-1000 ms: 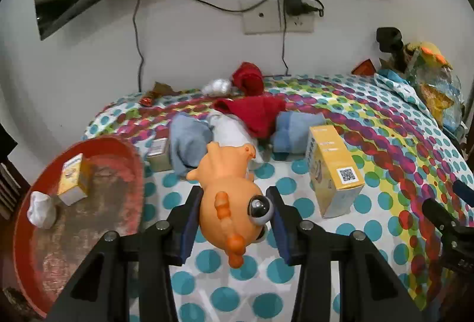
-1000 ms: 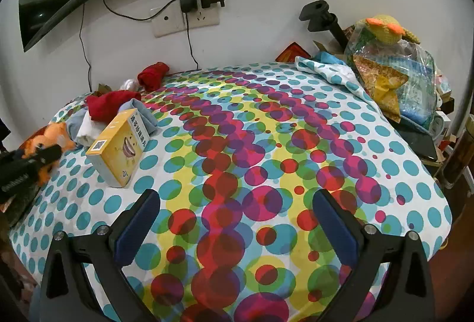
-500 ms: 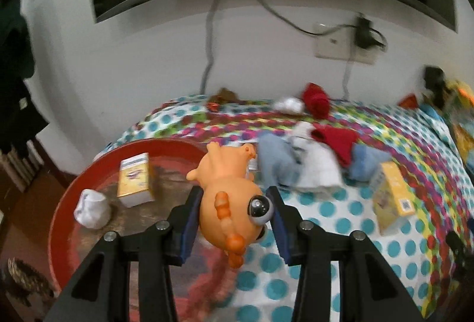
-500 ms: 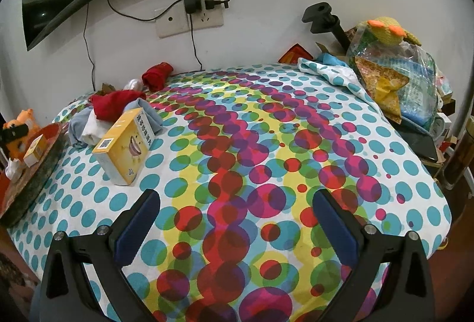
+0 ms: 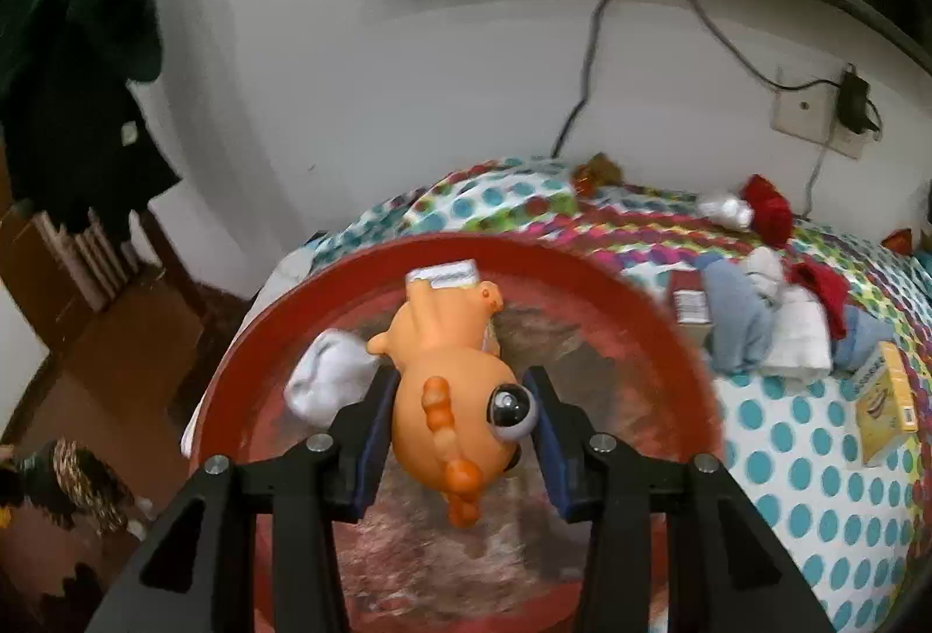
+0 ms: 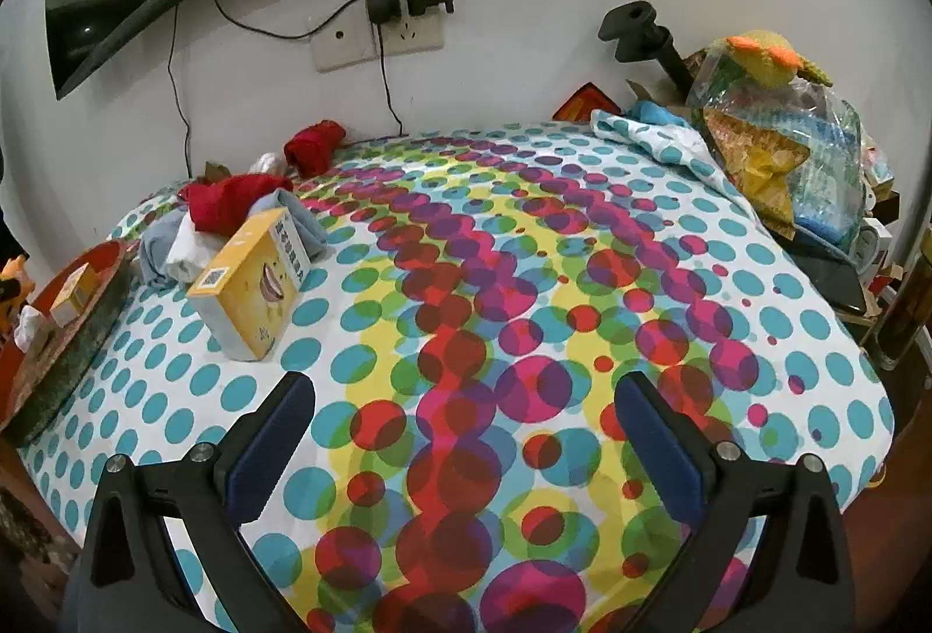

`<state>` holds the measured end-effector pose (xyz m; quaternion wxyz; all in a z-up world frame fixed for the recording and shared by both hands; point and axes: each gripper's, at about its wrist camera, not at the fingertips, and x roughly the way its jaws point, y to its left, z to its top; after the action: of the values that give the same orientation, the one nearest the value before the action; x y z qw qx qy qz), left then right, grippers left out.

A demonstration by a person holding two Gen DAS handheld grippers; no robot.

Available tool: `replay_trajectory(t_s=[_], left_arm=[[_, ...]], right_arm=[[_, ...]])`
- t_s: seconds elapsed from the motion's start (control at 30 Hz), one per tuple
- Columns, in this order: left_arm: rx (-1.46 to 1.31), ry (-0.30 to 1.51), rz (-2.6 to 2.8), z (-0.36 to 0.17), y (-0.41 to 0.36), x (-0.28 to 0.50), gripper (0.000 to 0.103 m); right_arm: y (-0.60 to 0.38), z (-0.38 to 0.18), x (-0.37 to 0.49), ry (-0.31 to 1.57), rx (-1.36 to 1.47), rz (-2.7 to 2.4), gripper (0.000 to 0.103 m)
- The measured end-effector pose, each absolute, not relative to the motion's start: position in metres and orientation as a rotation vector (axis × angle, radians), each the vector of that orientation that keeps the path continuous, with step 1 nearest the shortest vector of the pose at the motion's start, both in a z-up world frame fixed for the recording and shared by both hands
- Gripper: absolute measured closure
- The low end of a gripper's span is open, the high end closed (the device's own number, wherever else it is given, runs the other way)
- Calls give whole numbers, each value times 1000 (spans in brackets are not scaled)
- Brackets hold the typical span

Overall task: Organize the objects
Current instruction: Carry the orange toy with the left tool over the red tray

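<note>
The left gripper [image 5: 460, 435] is clamped on an orange toy animal [image 5: 460, 400], its blue pads pressing the body from both sides, the big eye turned up toward the camera and the legs pointing away toward 12 o'clock. The toy hangs over the middle of a round red tray [image 5: 670, 336] that sits at the edge of the dotted bedspread [image 5: 815, 464]. Whether the toy touches the tray floor cannot be told from this view.

Already in the tray are a rolled white sock [image 5: 326, 382], just beside the toy at its 9 o'clock, and a small yellow box [image 5: 445, 278] at its 12 o'clock, partly hidden behind the toy's legs.

The right gripper [image 6: 466, 452] has its fingers spread wide with nothing between them, hovering over bare bedspread. From it, a larger yellow box [image 6: 250, 283] stands at 11 o'clock, with a heap of red, white and grey clothes [image 6: 233, 214] just behind it.

The step in hand looks like the drop-off: the toy has reached the tray and only needs setting down. The next move probably calls for lowering it into the free patch at 3 o'clock of the sock, clear of the small box, then spreading the fingers and lifting straight out so the rounded body does not roll or drag along. After that, the yellow box seems the easiest item for the idle gripper.
</note>
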<state>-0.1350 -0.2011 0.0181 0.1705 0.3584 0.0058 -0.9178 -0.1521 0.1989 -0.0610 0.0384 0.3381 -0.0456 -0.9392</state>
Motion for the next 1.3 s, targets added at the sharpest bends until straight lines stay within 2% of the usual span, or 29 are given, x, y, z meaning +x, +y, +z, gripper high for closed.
replay_trajectory(t_s=[0.47,1.3], left_arm=[[1057,98,-2492,-14,-259,-103,59],[1130,112,-2409,-39,-282,-104,58]], right_arm=[[189,-74,-151,-161,1089,-2833,0],[185,-68,-147,-159,1065,-2832,0]])
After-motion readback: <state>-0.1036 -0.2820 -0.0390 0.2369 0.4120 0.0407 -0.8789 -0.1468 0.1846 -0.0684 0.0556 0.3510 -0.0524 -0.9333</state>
